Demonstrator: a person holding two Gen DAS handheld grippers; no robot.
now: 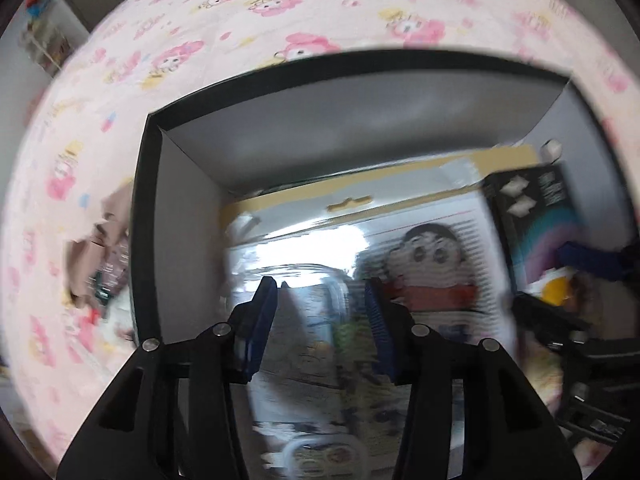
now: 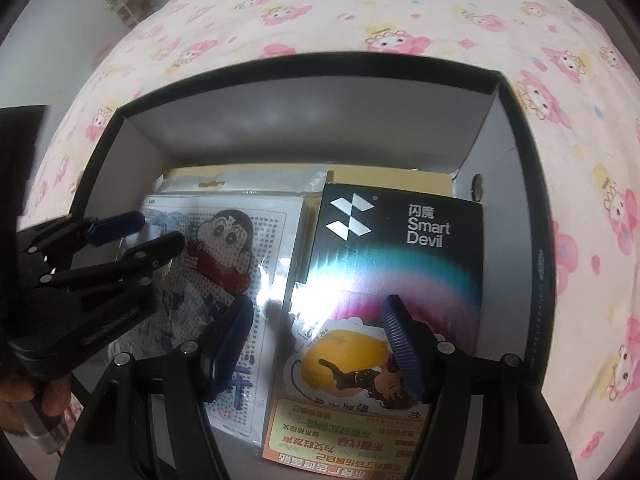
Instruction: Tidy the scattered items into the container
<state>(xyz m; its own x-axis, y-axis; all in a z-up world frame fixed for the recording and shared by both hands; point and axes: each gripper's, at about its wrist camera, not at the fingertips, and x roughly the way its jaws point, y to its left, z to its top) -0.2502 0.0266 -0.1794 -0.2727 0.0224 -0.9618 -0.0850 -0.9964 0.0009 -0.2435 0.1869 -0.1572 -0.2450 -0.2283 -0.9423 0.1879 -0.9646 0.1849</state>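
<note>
The left gripper (image 1: 320, 300) fills the lower middle of the frame, its blue-padded fingers (image 1: 262, 320) spread apart with nothing between them, hanging over a black box (image 1: 140, 220) with grey inner walls. Under the gripper lies a glossy cartoon-boy packet (image 1: 432, 264), blurred by motion. At the right, a black package (image 1: 532, 208) with a rainbow band leans by the box wall. The right gripper (image 1: 560, 296) enters at the right edge, near a yellow patch (image 1: 556, 288). Pink cartoon-print bedsheet (image 1: 280, 20) surrounds the box; blurred beige items (image 1: 104, 248) lie at the left.
</note>
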